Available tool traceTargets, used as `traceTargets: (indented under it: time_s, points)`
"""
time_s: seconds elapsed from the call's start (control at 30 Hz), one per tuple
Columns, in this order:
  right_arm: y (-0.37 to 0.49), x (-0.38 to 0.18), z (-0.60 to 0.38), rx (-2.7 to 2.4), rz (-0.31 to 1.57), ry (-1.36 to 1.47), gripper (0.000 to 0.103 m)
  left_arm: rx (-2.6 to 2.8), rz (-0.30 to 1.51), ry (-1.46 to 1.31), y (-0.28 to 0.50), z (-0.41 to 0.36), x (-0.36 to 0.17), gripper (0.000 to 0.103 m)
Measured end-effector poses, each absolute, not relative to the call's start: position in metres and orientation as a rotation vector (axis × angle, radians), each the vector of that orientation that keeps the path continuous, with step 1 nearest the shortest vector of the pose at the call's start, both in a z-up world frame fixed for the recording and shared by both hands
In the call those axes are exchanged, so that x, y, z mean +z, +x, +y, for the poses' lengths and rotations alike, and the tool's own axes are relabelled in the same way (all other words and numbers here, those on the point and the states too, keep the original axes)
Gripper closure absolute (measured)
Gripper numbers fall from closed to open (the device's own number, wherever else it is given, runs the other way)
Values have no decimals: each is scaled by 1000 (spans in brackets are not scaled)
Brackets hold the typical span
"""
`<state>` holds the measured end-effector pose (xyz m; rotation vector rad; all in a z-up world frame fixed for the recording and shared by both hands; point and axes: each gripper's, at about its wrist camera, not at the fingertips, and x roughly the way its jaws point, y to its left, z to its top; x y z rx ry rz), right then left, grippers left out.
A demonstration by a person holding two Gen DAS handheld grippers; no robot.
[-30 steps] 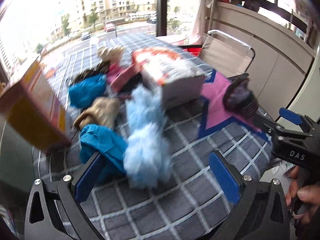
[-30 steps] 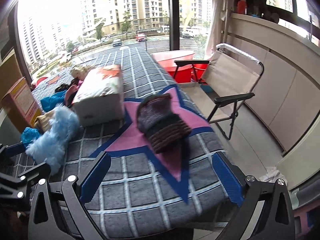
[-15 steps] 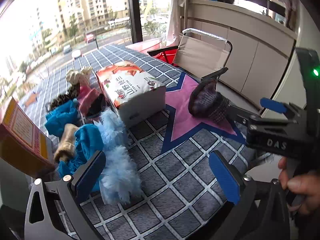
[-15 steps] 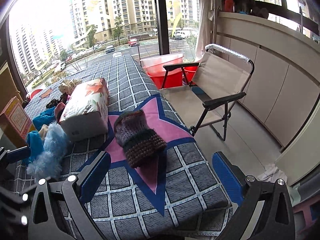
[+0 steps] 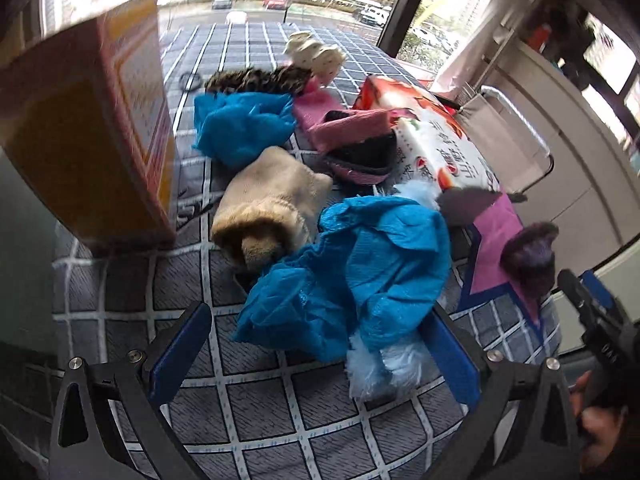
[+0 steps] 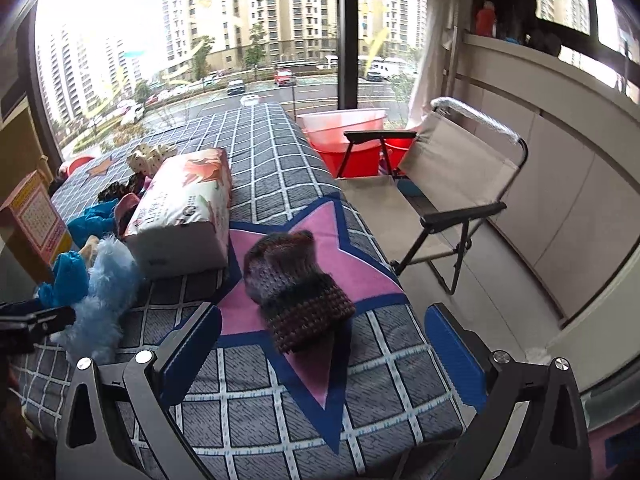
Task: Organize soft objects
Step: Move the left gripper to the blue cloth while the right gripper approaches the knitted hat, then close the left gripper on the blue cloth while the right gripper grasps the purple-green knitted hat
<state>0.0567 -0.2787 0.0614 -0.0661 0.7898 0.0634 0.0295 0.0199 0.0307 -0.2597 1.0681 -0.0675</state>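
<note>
Soft items lie on a grey checked mattress (image 5: 280,412). In the left wrist view my open, empty left gripper (image 5: 316,348) hovers just in front of a crumpled blue cloth (image 5: 352,276) lying over a light blue fluffy piece (image 5: 376,368). Behind them are a beige plush piece (image 5: 268,208), a second blue cloth (image 5: 240,124) and a pink slipper (image 5: 352,140). In the right wrist view my open, empty right gripper (image 6: 324,348) sits just before a dark knitted hat (image 6: 296,288) on a pink star (image 6: 352,264).
An orange carton (image 5: 88,120) stands at the left. A white tissue pack (image 6: 184,216) lies mid-mattress. A leopard-print item (image 5: 256,80) and a cream spotted item (image 5: 316,52) lie at the back. A folding chair (image 6: 448,184) and red basins (image 6: 348,140) stand right of the mattress.
The left gripper swung left and down toward the blue cloth and beige plush, with the carton now close on its left. The right gripper moved closer to the knitted hat.
</note>
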Motion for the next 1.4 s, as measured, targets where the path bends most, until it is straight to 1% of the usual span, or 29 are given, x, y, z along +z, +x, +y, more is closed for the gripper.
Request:
traceTargets:
  time_s: [0.13, 0.3, 0.33, 0.37, 0.4, 0.47, 0.53, 0.6, 0.63, 0.7, 0.8, 0.87, 0.9, 0.93, 1.0, 1.03, 1.07, 1.1, 1.13, 1.17, 1.27, 1.4]
  points:
    - [66, 59, -267, 83, 794, -124, 1, -125, 1092, -343, 37, 22, 26, 1]
    - [86, 45, -253, 99, 844, -204, 1, -155, 1132, -435, 52, 23, 24, 10]
    - [89, 43, -250, 106, 848, -213, 1, -147, 1148, -452, 54, 24, 21, 17]
    - [91, 41, -247, 114, 852, -221, 1, -144, 1162, -466, 57, 25, 19, 31]
    - [95, 37, -243, 122, 863, -238, 1, -149, 1176, -486, 58, 26, 16, 38]
    - [99, 30, -236, 140, 887, -263, 1, -169, 1173, -543, 55, 33, 14, 60]
    - [98, 27, -230, 173, 893, -263, 1, -167, 1160, -562, 50, 37, 17, 66]
    - [93, 28, -227, 192, 875, -259, 3, -143, 1136, -548, 43, 42, 21, 67]
    - [91, 28, -226, 196, 871, -260, 9, -139, 1133, -551, 42, 44, 20, 67]
    - [90, 28, -225, 199, 878, -259, 13, -147, 1144, -583, 40, 49, 15, 66]
    - [92, 26, -227, 190, 899, -236, 13, -137, 1131, -630, 38, 55, 15, 56]
    - [92, 28, -229, 195, 902, -217, 13, -129, 1109, -633, 38, 59, 18, 44]
    - [93, 29, -229, 199, 901, -208, 13, -130, 1098, -644, 38, 61, 20, 41]
    - [93, 30, -229, 201, 902, -201, 13, -133, 1088, -660, 37, 63, 21, 35]
    - [94, 30, -229, 199, 905, -199, 13, -130, 1069, -694, 40, 66, 21, 34]
    - [95, 29, -229, 198, 906, -200, 13, -122, 1069, -698, 41, 68, 19, 36]
    - [95, 29, -228, 196, 906, -200, 13, -111, 1082, -695, 43, 71, 15, 53]
    - [95, 28, -228, 194, 906, -201, 13, -110, 1109, -688, 54, 67, 11, 60]
    - [94, 28, -227, 193, 906, -202, 13, -118, 1139, -681, 56, 66, 7, 63]
    - [94, 28, -227, 193, 906, -204, 13, -117, 1142, -680, 54, 69, 6, 66]
    - [93, 28, -226, 194, 905, -208, 13, -86, 1139, -631, 46, 63, 10, 69]
    - [94, 25, -227, 187, 911, -214, 13, -40, 1152, -615, 31, 57, 15, 69]
